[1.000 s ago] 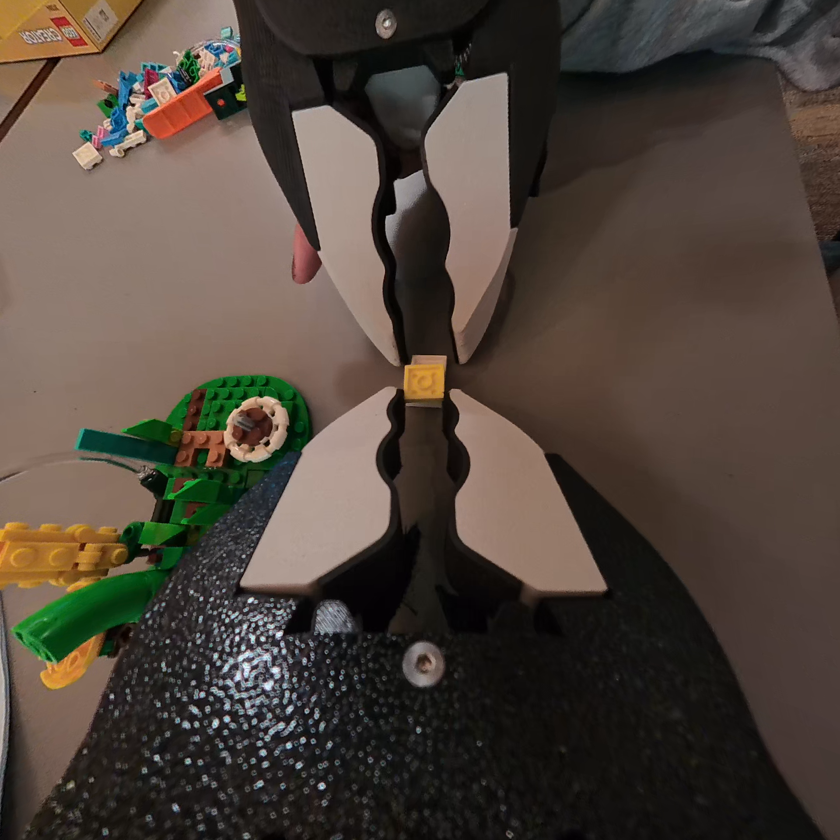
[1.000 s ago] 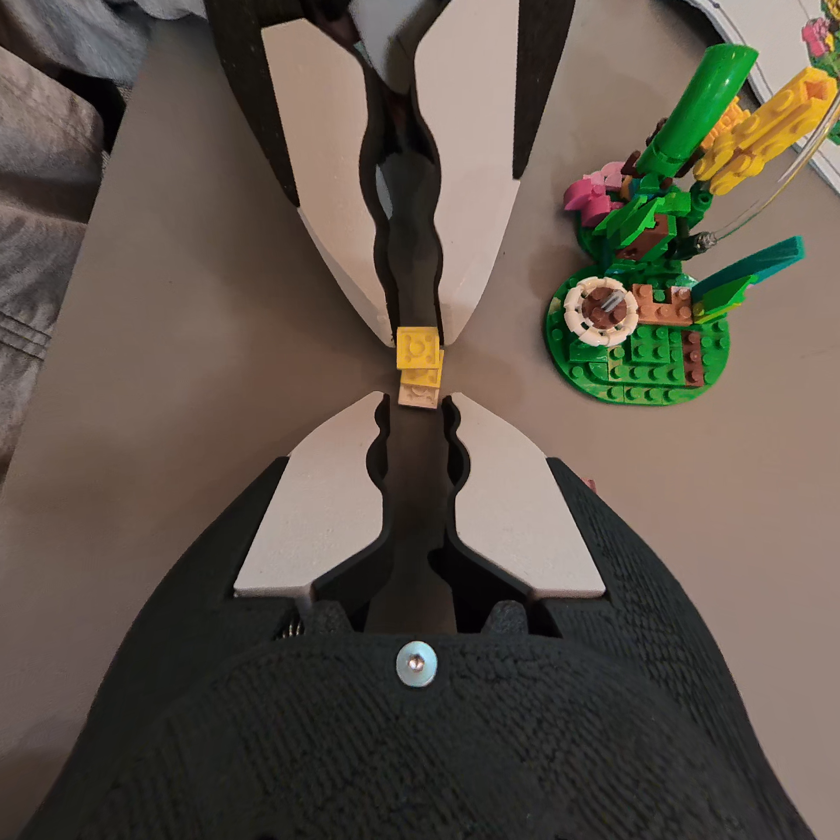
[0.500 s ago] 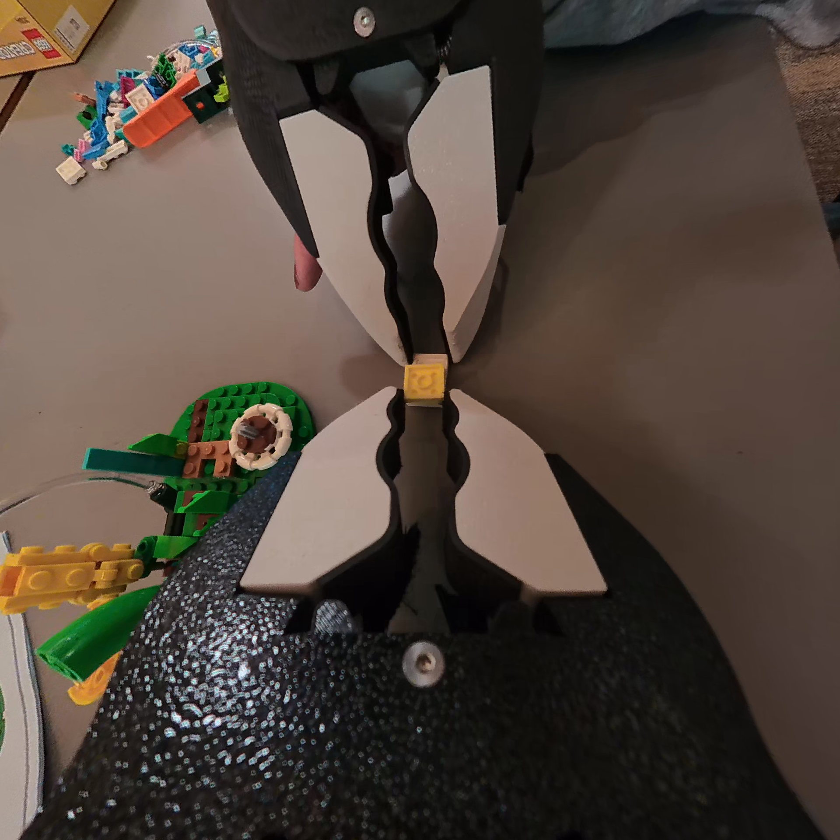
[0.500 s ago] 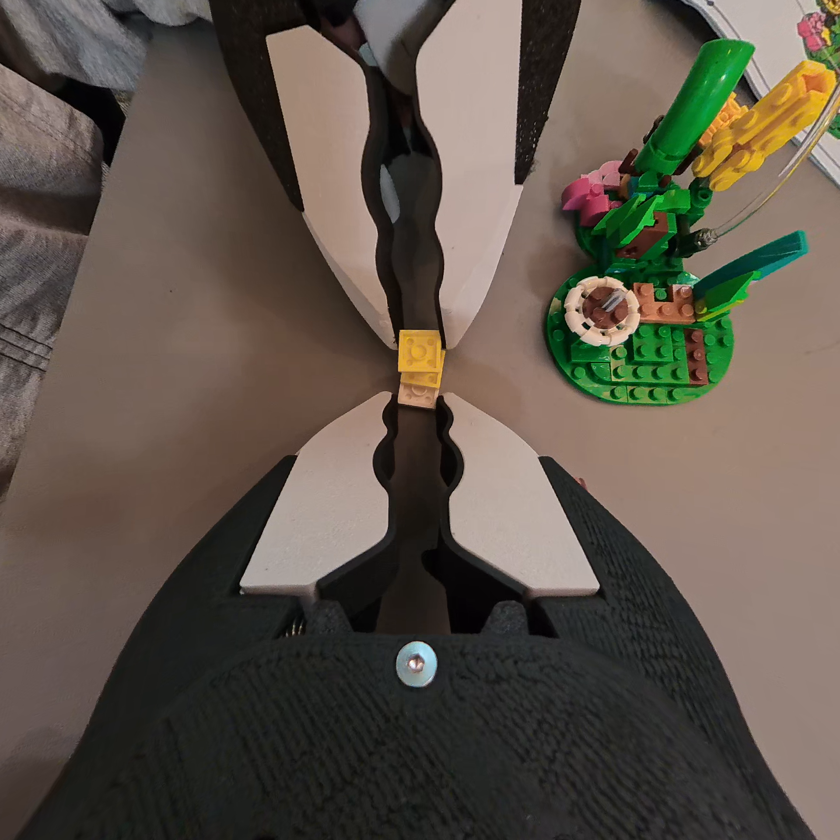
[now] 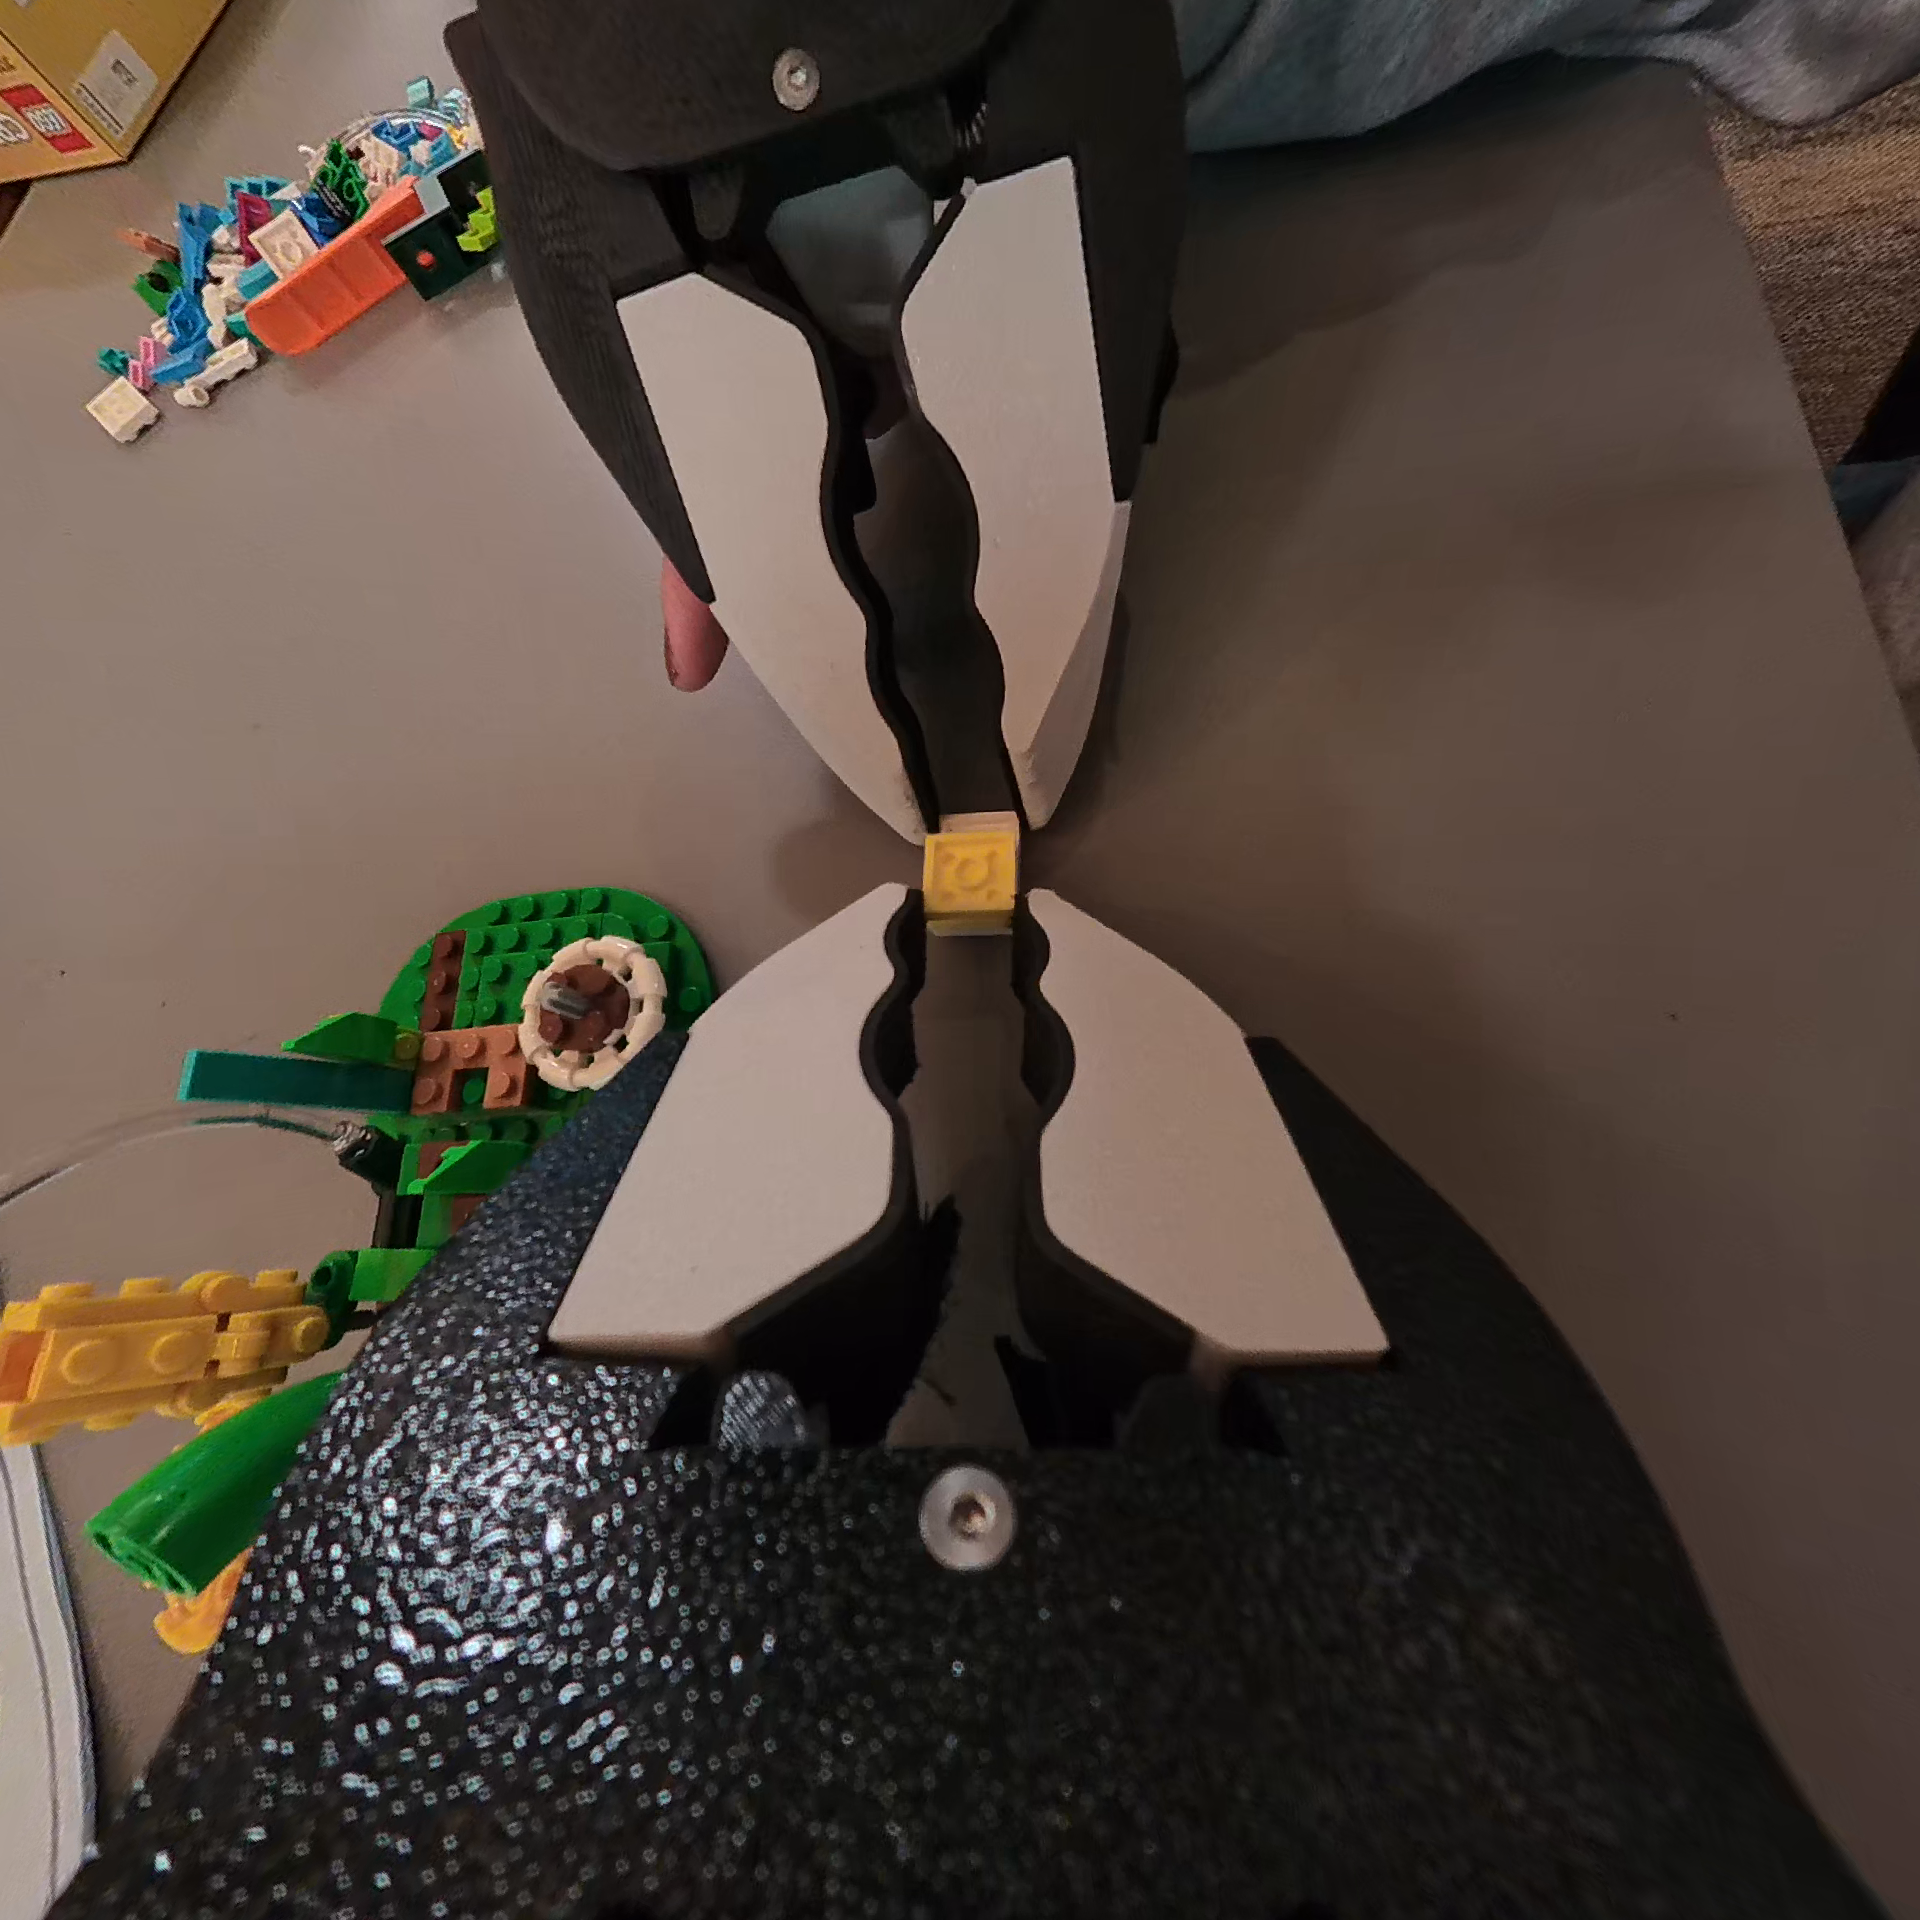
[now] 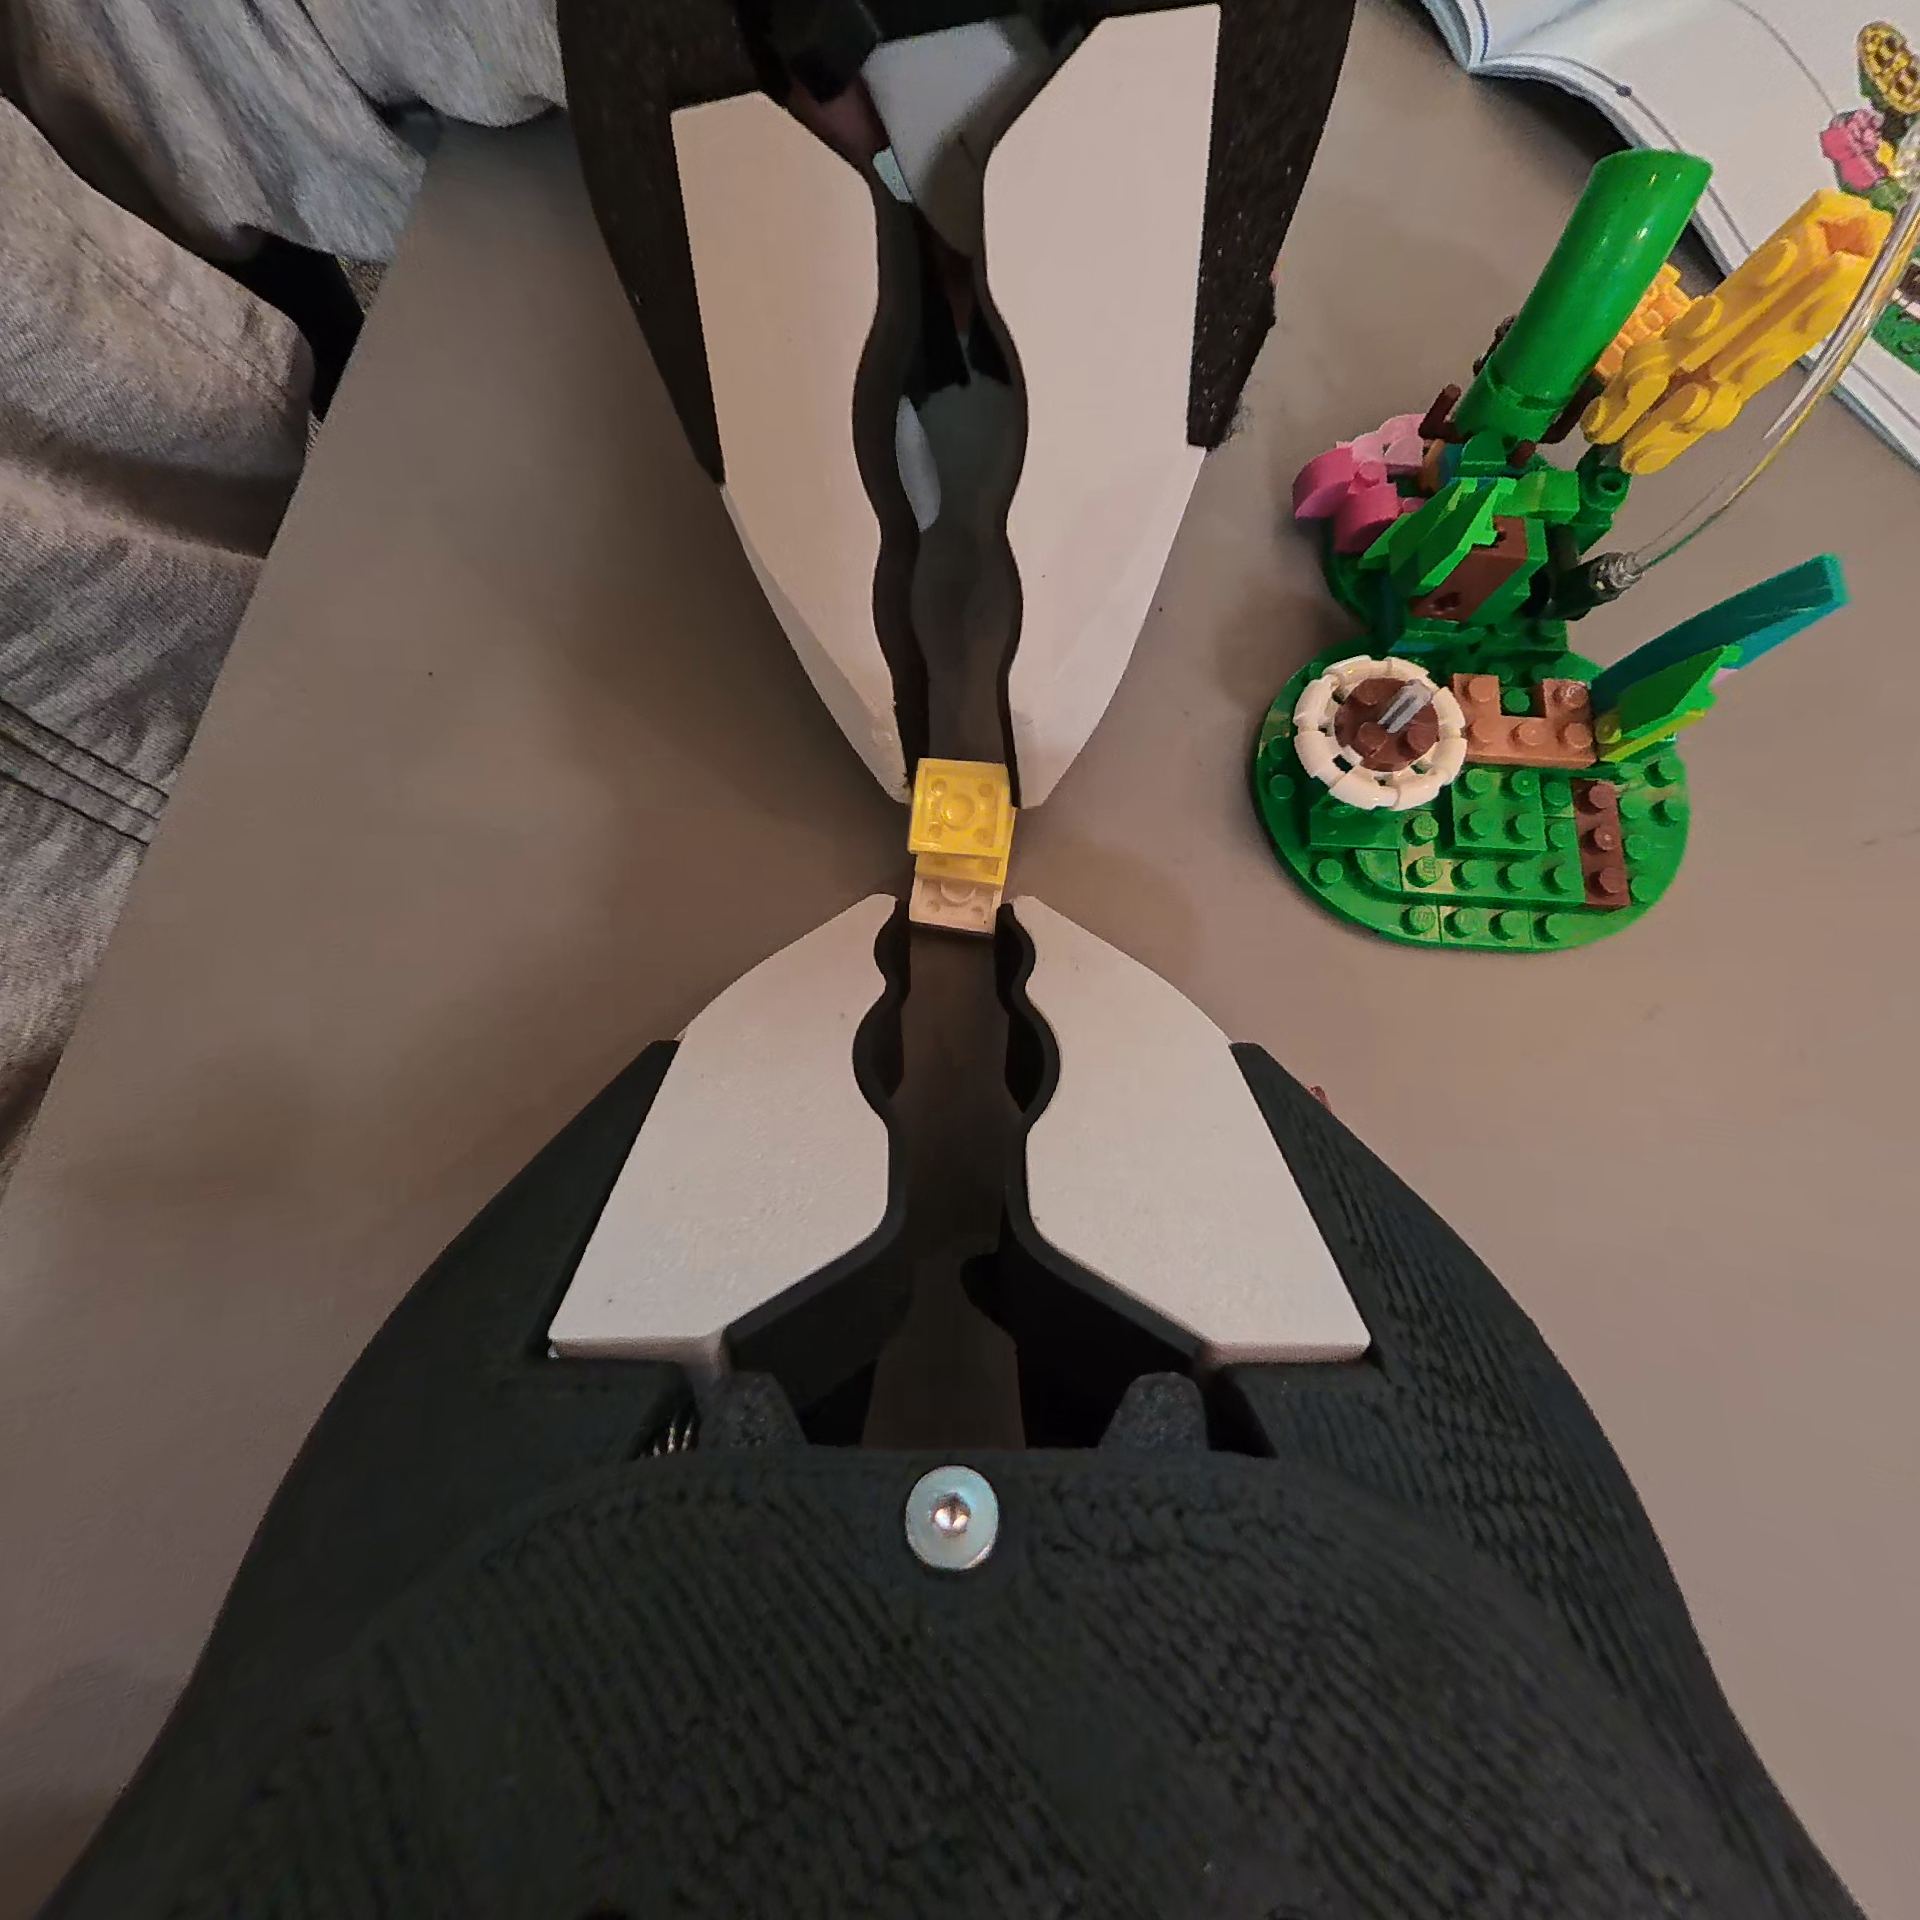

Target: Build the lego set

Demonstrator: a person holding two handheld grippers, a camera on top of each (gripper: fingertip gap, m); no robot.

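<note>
My two grippers meet tip to tip above the grey table (image 5: 1403, 727). My left gripper (image 5: 966, 912) is shut on a small yellow square piece (image 5: 968, 878). My right gripper (image 6: 951, 916) is shut on a small tan piece (image 6: 951, 900). The tan piece (image 5: 982, 824) is pressed against the yellow piece (image 6: 958, 816), so they form one short stack. The right gripper (image 5: 971, 821) shows at the top of the left wrist view. The left gripper (image 6: 956, 790) shows at the top of the right wrist view. The part-built flower model on a green base (image 5: 540, 956) stands beside them (image 6: 1475, 831).
A pile of loose bricks (image 5: 291, 239) and a yellow box (image 5: 83, 83) lie at the far left in the left wrist view. An open instruction booklet (image 6: 1662, 83) lies behind the model. Grey fabric (image 6: 104, 416) lies past the table edge. The tips of both grippers are at nearly the same place.
Both grippers stay shut and tip to tip with the yellow and tan pieces pressed together. The pair has shifted slightly relative to the model.
</note>
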